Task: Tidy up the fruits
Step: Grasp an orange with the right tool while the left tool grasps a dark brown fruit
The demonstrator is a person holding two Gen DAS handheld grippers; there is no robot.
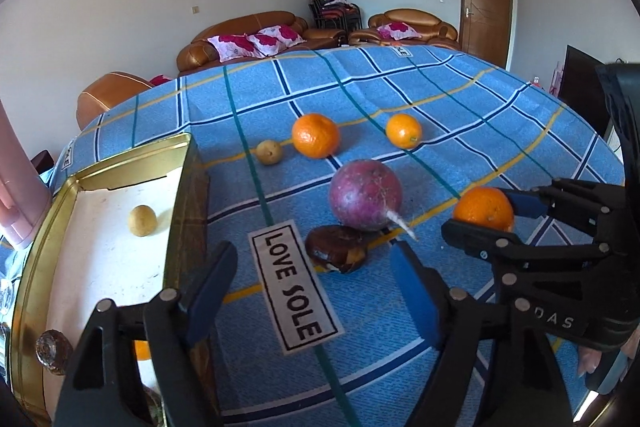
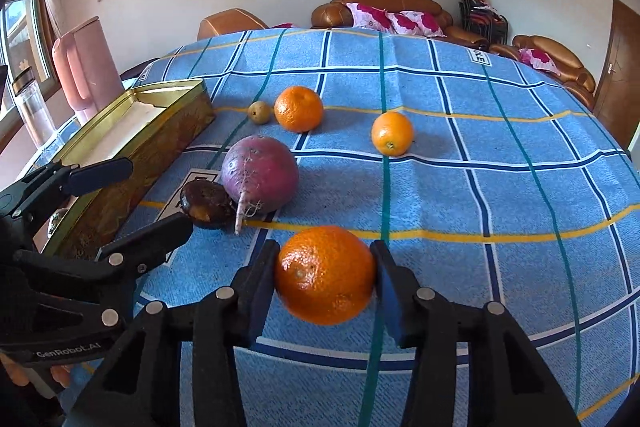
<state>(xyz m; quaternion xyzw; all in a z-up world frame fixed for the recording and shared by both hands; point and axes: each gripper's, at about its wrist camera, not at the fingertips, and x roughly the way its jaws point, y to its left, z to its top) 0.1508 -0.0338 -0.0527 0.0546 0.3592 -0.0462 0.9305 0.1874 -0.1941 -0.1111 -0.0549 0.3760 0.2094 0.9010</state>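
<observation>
Blue checked tablecloth, sofa behind; right claw grips orange, left claw gapes empty.

The right gripper tilts downward, its black linkage arms spreading out from the bottom of its own view. Its jaws sit against both sides of an orange — each pad is touching the peel. The left gripper tilts down as well, and its jaws stand apart with nothing between them — the blue pads are bare. In the right wrist view the left gripper reaches in from the left edge; in the left wrist view the right gripper comes in from the right edge.
</observation>
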